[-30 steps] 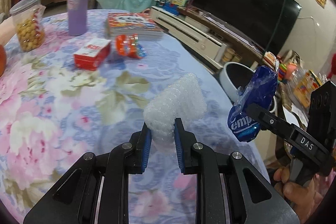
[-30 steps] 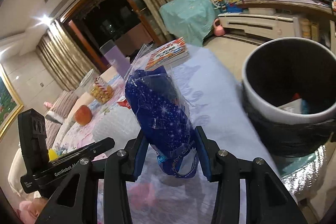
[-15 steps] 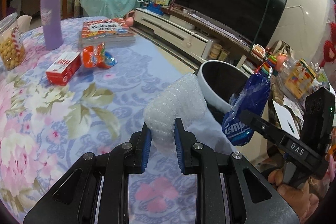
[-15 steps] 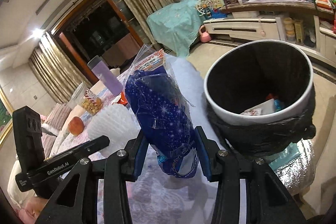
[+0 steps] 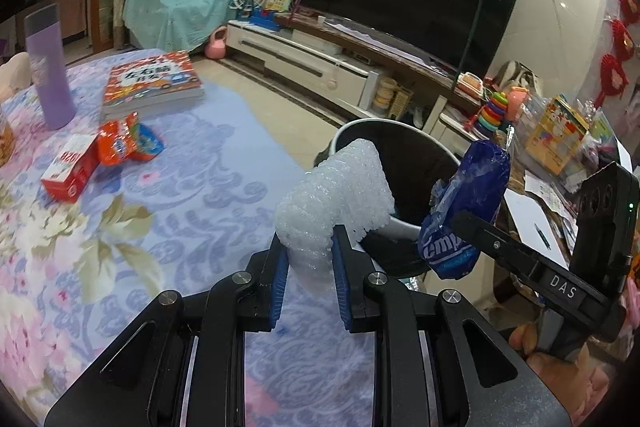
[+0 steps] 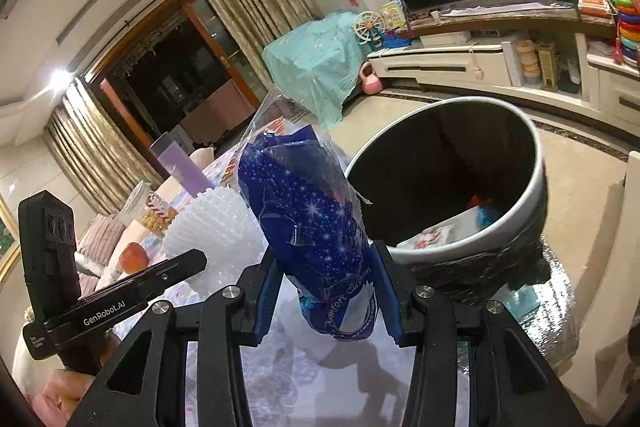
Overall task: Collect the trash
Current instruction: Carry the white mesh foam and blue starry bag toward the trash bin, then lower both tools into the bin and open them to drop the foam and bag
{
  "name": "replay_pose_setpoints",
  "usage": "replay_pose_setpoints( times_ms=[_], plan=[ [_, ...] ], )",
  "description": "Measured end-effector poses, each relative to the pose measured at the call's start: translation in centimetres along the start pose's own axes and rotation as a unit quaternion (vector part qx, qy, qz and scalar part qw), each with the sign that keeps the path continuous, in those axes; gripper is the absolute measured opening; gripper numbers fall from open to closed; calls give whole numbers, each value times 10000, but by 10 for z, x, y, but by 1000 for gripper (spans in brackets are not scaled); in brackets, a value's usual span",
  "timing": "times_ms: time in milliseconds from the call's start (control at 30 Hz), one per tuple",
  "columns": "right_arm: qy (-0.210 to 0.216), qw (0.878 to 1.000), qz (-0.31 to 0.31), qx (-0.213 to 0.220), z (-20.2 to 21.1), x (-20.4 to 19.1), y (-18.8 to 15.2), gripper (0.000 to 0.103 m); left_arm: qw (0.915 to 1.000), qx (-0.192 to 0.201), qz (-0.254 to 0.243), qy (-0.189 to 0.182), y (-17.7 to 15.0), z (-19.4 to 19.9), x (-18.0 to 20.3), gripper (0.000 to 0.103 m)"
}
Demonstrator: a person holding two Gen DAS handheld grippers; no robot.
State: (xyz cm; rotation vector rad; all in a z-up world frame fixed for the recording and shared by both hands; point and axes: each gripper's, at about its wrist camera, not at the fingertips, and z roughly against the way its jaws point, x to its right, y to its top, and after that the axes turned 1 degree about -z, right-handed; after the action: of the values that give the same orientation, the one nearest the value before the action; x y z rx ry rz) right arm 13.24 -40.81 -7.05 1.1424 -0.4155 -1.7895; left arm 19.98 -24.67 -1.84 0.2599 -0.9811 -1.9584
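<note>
Both grippers are swinging off the table toward the bin (image 6: 536, 163), which is getting way bigger in both views now. The bubble wrap (image 5: 340, 195) is now overlapping the bin rim in the left view, and the blue bag (image 6: 316, 227) is closing in on the rim. Table edge is sliding back behind them.

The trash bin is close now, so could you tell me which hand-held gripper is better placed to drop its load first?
Probably the right hand-held gripper. Its blue wrapper sits beside the trash bin rim, with the opening directly ahead. The left hand-held gripper holds its bubble wrap over the table edge, short of the rim.
</note>
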Motion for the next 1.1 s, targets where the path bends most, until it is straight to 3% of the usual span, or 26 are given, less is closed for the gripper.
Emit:
replay_pose_setpoints(
  times_ms=[1100],
  plan=[
    [-356, 9990, -114, 237, 6, 34, 41, 46, 9986, -137, -505, -70, 39, -54, 54, 20]
  ],
)
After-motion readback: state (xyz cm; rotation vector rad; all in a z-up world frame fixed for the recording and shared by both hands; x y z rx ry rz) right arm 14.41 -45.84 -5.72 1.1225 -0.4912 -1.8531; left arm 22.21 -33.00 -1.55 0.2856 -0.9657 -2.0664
